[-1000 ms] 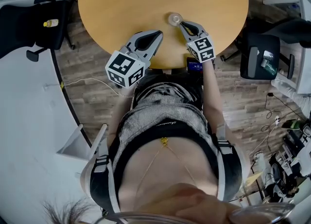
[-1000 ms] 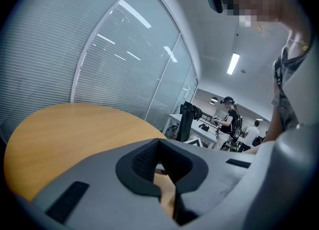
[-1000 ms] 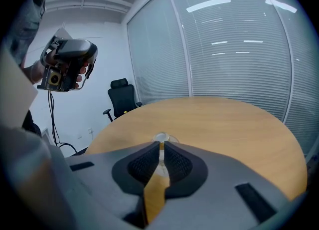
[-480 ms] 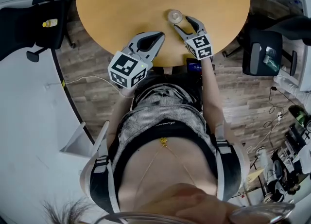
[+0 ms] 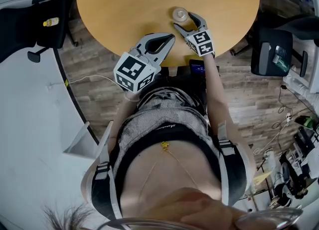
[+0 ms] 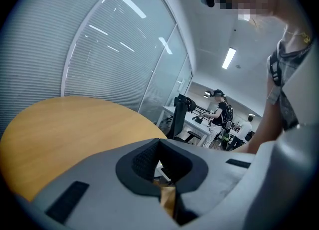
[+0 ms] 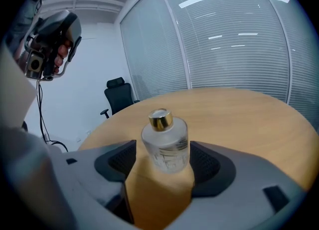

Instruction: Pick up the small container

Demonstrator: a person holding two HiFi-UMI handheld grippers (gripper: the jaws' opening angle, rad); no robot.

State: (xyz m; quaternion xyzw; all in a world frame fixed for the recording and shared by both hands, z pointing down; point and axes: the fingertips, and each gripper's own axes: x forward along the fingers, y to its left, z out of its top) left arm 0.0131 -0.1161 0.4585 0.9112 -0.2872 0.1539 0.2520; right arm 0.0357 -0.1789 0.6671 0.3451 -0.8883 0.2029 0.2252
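The small container [image 5: 180,13] is a frosted glass bottle with a gold cap, standing upright on the round wooden table [image 5: 129,4]. My right gripper [image 5: 183,19] reaches it from the near side. In the right gripper view the bottle [image 7: 165,144] stands between the two dark pads [image 7: 118,160], with a thin gap on each side. The right gripper [image 7: 163,155] is opening its jaws and they stand wide. My left gripper [image 5: 171,37] hovers over the table's near edge, left of the bottle, and its jaws meet at the tips [image 6: 164,146] with nothing in them.
A black office chair [image 5: 30,24] with a small yellow object [image 5: 52,23] stands left of the table, and another chair [image 5: 271,54] to the right. A dark device [image 5: 198,67] sits under the near table edge. People stand at desks [image 6: 219,114] in the distance.
The right gripper went from shut beside the bottle to wide open, and slid forward so the bottle stands between its jaws. The left gripper shifted slightly forward.
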